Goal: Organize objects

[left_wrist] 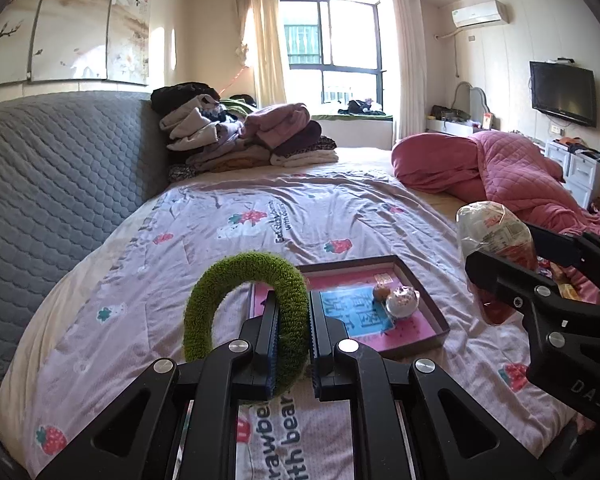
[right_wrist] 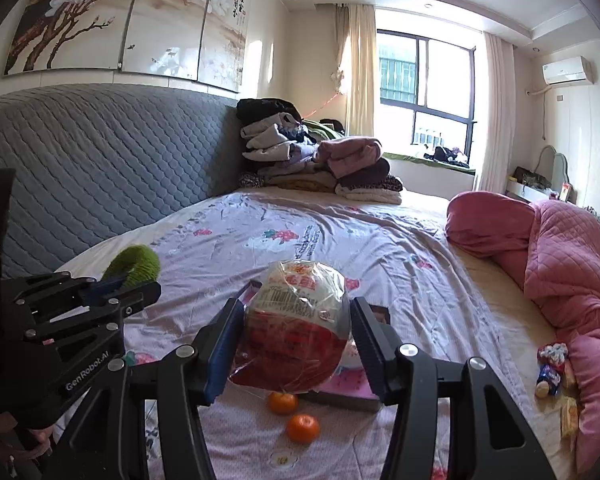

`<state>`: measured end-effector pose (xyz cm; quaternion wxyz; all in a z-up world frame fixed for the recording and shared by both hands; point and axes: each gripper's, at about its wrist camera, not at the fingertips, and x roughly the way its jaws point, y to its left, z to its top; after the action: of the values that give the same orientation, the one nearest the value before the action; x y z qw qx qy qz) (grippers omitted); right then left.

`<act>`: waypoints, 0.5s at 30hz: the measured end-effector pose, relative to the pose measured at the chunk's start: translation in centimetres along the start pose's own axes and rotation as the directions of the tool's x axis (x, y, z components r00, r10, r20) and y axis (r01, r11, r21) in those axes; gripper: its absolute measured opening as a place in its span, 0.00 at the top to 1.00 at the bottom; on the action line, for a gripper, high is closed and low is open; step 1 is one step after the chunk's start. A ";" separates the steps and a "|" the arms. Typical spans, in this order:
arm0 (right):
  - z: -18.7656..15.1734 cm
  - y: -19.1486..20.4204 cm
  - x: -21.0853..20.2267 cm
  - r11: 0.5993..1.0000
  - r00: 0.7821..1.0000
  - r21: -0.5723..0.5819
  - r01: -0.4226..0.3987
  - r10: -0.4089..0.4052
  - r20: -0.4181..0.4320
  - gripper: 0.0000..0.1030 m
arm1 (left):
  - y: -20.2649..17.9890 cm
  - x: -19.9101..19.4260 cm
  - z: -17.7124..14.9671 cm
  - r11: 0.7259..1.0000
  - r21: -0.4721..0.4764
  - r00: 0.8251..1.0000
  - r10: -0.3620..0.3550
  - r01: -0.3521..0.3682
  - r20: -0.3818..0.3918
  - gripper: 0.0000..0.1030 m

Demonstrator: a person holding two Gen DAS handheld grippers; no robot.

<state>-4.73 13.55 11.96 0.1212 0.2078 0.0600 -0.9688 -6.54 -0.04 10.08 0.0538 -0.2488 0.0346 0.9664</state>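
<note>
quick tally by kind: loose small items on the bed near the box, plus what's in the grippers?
Green headband, held in left gripper: 1
Bagged food packet, held in right gripper: 1
Oranges on the quilt: 2
Round items inside the box: 2
Wrapped snacks by the pink blanket: about 4
Total: about 10

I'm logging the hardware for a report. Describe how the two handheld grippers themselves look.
Both are matte black linkage frames with cut-out arms and silver round pivot bolts. The left gripper has blue ribbed pads; white "GenRobot.AI" lettering shows on its side. The right gripper has matching blue pads; white letters "DAS" mark its body.
</note>
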 end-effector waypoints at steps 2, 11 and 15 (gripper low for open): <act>0.4 -0.3 0.6 1.000 1.000 0.002 0.003 -0.003 0.005 0.47 | 0.0 0.8 0.7 1.000 0.000 1.000 -0.002 0.002 0.000 0.88; 1.8 -1.0 3.5 1.000 1.000 0.002 0.019 -0.019 0.009 0.47 | 0.3 4.4 3.1 1.000 -0.008 1.000 -0.015 0.015 -0.006 0.88; 2.0 -1.3 4.2 1.000 1.000 0.007 0.007 -0.007 0.020 0.47 | 0.5 5.8 3.2 0.999 -0.022 1.000 -0.025 0.024 -0.014 0.88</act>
<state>-9.51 13.58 12.09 0.1175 0.1983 0.0561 -0.9715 -13.15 0.24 10.11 0.0628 -0.2567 0.0216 0.9642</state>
